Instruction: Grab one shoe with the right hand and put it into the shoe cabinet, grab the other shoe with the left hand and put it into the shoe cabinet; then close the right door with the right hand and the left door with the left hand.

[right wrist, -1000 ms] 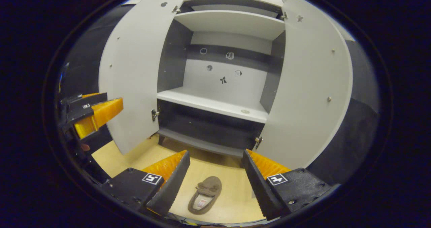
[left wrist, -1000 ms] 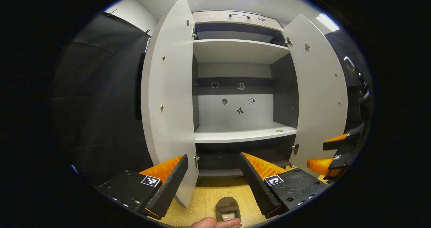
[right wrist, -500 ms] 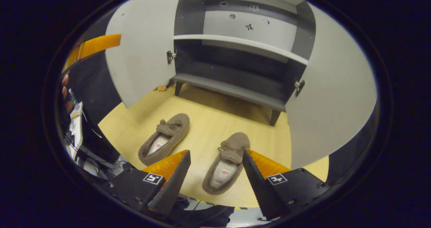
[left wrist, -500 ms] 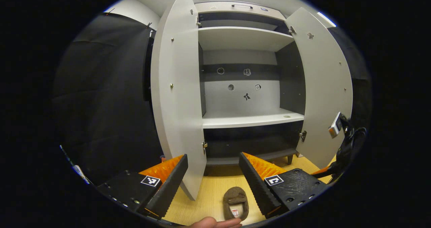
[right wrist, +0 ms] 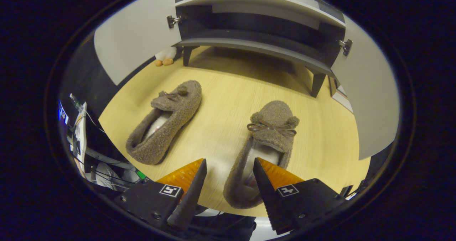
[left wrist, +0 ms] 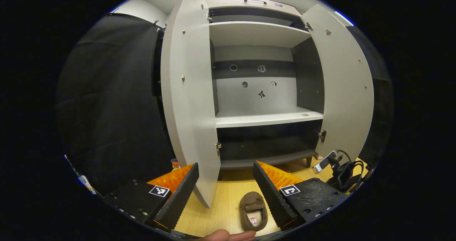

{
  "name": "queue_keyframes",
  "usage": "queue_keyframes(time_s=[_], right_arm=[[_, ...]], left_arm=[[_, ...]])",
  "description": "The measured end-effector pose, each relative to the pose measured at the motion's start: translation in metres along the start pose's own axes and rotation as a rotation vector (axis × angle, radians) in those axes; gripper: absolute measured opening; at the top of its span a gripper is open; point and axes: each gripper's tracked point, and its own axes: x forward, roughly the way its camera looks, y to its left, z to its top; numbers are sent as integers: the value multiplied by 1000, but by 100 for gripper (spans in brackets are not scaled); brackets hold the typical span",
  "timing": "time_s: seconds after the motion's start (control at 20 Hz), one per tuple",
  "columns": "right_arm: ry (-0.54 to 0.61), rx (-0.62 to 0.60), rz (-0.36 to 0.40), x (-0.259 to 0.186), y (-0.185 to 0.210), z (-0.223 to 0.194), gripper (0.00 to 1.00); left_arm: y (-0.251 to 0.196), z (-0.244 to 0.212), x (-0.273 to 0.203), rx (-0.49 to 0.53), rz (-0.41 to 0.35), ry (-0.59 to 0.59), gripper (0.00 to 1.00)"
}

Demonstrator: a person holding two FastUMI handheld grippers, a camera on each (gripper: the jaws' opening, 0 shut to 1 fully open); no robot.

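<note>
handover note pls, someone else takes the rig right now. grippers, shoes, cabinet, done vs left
Right gripper: open, low over the right shoe, one finger inside the shoe opening, the other outside its left wall; not clamped yet.
Left gripper: open, empty, held facing the shoe cabinet.
Left shoe: on the floor, untouched.
Left door and right door: both open; shelves hold no shoes.
Done: nothing stowed.
Left: close on the right shoe and put it in, left gripper does the other shoe, then shut the right door, then the left.

Even overhead light, sharp centre, strong fisheye bending, edges perhaps softer.
</note>
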Motion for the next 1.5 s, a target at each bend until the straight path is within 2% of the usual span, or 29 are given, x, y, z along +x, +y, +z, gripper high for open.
queue_keyframes(time_s=[0.1,0.15,0.2,0.25,0.3,0.35,0.55,0.75,1.05,1.2,1.5], right_arm=[[26,-24,-31,6,-7,-5,64],[30,-30,-47,9,-11,-5,47],[32,-30,-55,10,-14,-5,45],[30,-17,-51,12,-14,-4,29],[27,-2,-55,13,-14,-3,21],[35,-1,-57,13,-12,-5,6],[33,-53,-84,5,-18,-5,4],[-13,-10,-93,-21,-31,8,4],[-141,30,-111,-69,-43,48,4],[-204,13,-137,-92,-47,68,4],[-417,15,-173,-168,-50,139,4]], left_arm=[[-1,-2,3,-5,-3,5,96],[-1,-3,4,-7,-1,7,96],[-1,-5,5,-10,-3,11,96],[-2,-6,7,-11,-5,15,96],[-3,-8,8,-9,-6,17,96],[-3,-8,9,-4,-4,18,96],[-5,-9,10,-5,-4,18,96],[-8,-7,12,-9,-11,7,96],[-23,-2,15,-18,-51,-17,96],[-30,1,16,-20,-72,-29,97],[-36,7,20,-34,-98,-56,96]])
